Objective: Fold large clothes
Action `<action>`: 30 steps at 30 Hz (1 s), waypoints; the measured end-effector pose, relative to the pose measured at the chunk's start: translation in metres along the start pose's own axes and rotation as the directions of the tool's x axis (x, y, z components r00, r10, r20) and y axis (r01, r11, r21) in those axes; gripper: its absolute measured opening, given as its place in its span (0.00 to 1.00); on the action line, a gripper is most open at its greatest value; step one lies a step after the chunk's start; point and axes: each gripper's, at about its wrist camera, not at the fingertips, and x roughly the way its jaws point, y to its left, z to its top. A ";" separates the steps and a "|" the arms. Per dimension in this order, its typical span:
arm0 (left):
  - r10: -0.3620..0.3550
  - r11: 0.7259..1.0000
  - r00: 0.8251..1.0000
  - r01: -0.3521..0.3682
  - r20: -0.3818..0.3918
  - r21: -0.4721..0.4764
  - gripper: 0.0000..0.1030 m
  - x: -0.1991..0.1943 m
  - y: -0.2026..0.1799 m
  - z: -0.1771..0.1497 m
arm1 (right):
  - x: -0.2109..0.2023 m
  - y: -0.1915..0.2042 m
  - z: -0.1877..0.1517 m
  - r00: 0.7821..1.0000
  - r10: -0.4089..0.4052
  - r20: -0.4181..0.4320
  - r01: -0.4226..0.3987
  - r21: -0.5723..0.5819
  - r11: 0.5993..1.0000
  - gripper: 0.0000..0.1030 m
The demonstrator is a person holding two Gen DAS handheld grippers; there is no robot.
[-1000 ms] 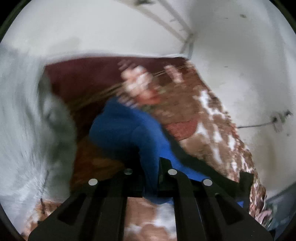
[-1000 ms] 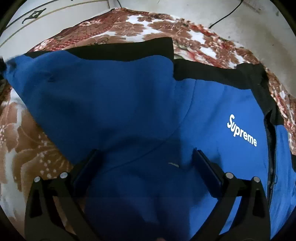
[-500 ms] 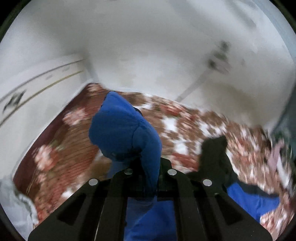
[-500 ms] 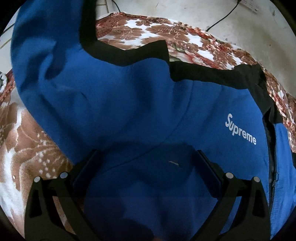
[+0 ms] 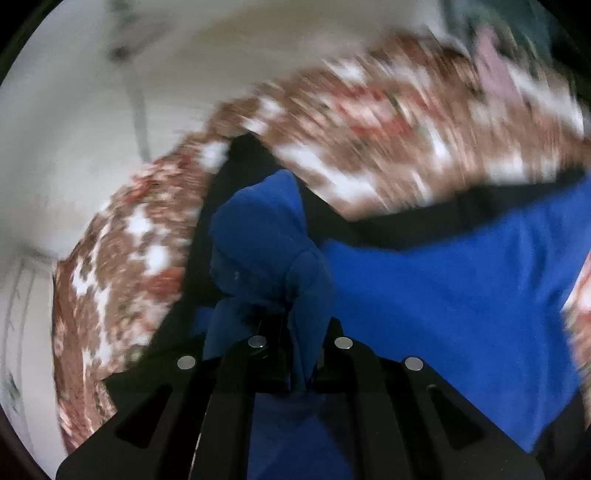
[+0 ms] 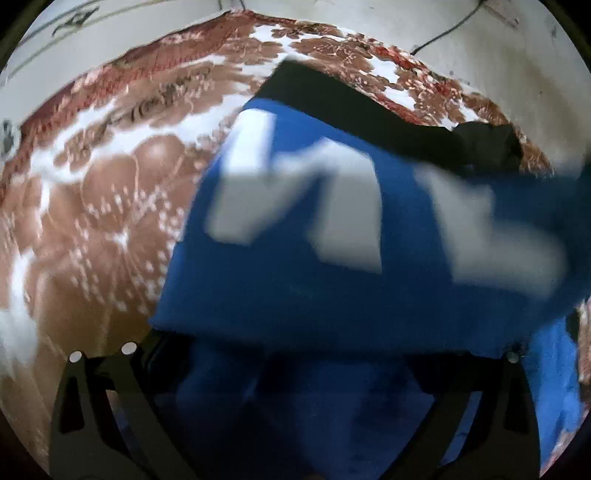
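A large blue jacket with black trim lies on a brown floral bedspread. In the left wrist view my left gripper (image 5: 301, 350) is shut on a bunched fold of the blue jacket (image 5: 266, 251), with the rest of it (image 5: 461, 295) spread to the right. In the right wrist view a folded-over blue panel with big white letters (image 6: 351, 221) covers the jacket, its black band (image 6: 362, 110) at the far edge. My right gripper (image 6: 295, 354) is wide open, its fingertips hidden under this panel.
The floral bedspread (image 6: 92, 221) extends left and beyond the jacket. White walls (image 5: 92, 110) border the bed, with a cable (image 6: 443, 33) on the far wall. Blurred pink and teal items (image 5: 498, 55) lie at the bed's far corner.
My left gripper has swung the held part of the jacket over to the right and down across its body. The lettered panel now covers the Supreme logo side. The right gripper has stayed put.
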 end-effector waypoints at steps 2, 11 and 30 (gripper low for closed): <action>-0.022 0.999 0.999 0.023 -0.037 0.025 0.05 0.020 -0.041 -0.005 | -0.005 -0.008 -0.006 1.000 -0.006 0.026 0.006 -0.003 1.000 0.96; 0.061 0.985 0.997 -0.053 -0.044 0.164 0.07 0.045 -0.123 -0.030 | -0.023 -0.044 -0.033 0.999 0.045 0.006 -0.045 0.114 0.992 0.96; 0.061 0.997 0.992 -0.055 -0.107 0.063 0.91 -0.021 -0.130 -0.033 | -0.112 -0.026 -0.079 0.995 -0.040 0.090 0.042 -0.029 0.999 0.96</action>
